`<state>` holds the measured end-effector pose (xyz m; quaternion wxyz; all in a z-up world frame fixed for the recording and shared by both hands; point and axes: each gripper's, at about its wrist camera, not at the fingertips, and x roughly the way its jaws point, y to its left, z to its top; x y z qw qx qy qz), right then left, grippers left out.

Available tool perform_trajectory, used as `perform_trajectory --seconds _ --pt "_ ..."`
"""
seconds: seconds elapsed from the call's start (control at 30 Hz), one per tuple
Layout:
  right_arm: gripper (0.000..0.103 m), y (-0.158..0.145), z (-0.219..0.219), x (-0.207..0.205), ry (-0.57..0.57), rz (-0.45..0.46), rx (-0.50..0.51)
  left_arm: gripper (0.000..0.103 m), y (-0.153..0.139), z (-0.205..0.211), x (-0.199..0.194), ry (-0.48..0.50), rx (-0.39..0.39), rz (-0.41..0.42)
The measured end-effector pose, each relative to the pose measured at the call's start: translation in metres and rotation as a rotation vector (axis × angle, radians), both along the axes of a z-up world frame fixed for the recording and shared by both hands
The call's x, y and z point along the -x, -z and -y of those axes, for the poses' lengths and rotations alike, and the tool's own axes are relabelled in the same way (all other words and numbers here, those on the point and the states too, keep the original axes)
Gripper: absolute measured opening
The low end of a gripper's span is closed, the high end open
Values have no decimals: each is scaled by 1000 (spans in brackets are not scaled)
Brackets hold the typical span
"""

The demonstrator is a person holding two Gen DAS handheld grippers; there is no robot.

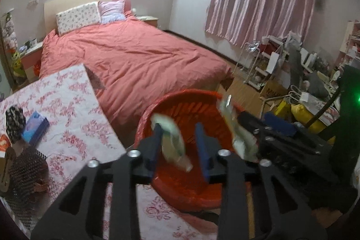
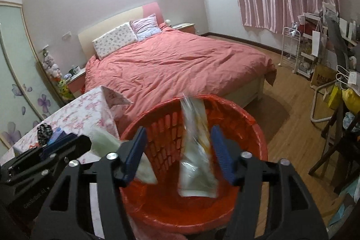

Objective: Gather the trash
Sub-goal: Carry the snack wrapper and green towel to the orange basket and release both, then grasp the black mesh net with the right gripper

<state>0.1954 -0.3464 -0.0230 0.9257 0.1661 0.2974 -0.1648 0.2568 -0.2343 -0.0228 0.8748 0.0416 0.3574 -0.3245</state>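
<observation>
Dropping time over the red bin [image 2: 247, 127], folks: both claws sit side by side above its open mouth, and this looks like the release step of the trash run. Left claw [image 1: 180, 143] stands apart, a pale green wrapper [image 1: 175, 143] hanging between the blue fingers [image 1: 202, 145], close against the left one — whether it clings there or has already let go, the blur won't say. Right claw [image 2: 177, 150] is spread wider, and the clear packet with yellow print [image 2: 195, 150] sits in the gap, touching neither pad as far as I can see, smeared as if falling. That packet runs long top to bottom, upper end level with the far rim, lower end pointing into the bin, tilted slightly. The green wrapper is shorter, curled, its long side also near upright, low end aimed at the bin floor. Both pieces are over the bin's mouth, not yet on its bottom. Next move, I'd judge: see both pieces clear the fingers, then swing back to the flowered table [image 1: 67, 109] beside the bed [image 2: 180, 64] for more. Watch that green one; light wrappers like to stick to a pad.
</observation>
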Motion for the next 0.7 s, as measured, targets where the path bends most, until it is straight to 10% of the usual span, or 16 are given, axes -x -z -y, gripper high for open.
perform_trajectory --seconds 0.33,0.7 --pt "96 -3 -17 4 15 -48 88 76 3 -52 1 -143 -80 45" --pt "101 -11 -81 -7 -101 -58 138 87 -11 -181 23 -357 -126 122"
